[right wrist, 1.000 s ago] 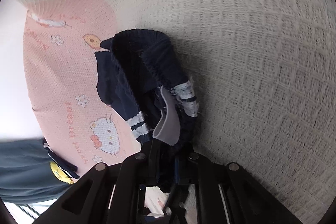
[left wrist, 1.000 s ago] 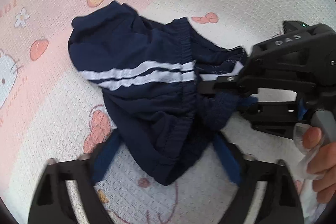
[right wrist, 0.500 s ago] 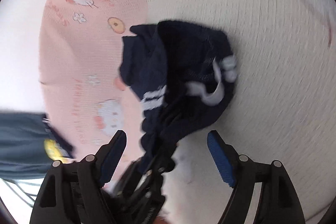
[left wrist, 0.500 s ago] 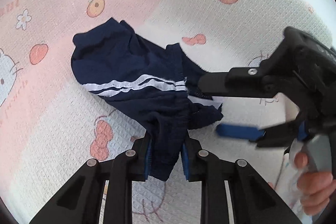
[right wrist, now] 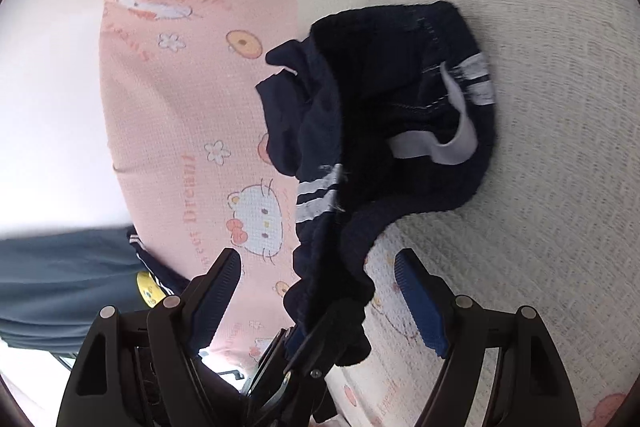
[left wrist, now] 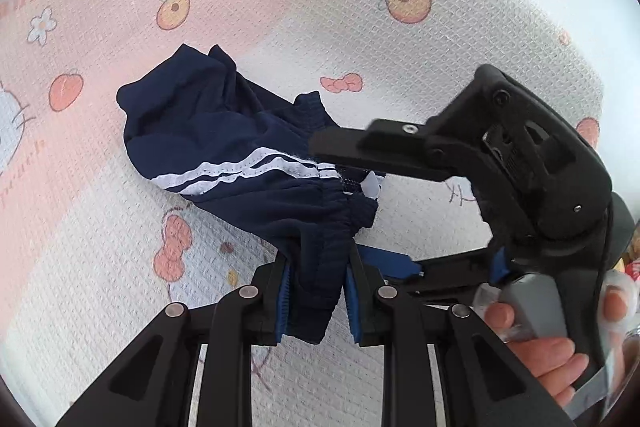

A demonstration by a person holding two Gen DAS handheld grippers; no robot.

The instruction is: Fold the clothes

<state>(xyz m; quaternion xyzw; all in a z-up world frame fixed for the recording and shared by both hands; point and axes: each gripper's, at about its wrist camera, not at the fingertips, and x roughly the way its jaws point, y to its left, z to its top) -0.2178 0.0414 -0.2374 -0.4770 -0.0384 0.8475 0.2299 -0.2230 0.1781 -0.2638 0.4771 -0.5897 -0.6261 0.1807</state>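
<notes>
The shorts (left wrist: 240, 163), navy with two white side stripes, lie crumpled on a pink-and-white cartoon-print blanket (left wrist: 280, 7). In the left wrist view they sit at the centre, trailing down toward 6 o'clock. There the left claw (left wrist: 316, 291) is closed tight on a bunch of the ribbed waistband, its blue pads pressing the cloth from both sides.

The right claw (left wrist: 384, 203) comes in from 3 o'clock in that view, held by a hand (left wrist: 552, 331) at 4 o'clock. Its jaws stand wide apart, the upper finger over the striped waistband and the lower one beside the cloth, gripping nothing.

In the right wrist view the right claw (right wrist: 320, 291) shows both blue pads spread well apart at 6 o'clock, with the bunched waistband hanging between them, clamped from below by the left claw. The white waistband label (right wrist: 440, 147) lies exposed at about 2 o'clock. Another dark garment (right wrist: 60, 279) lies at 8 o'clock.
</notes>
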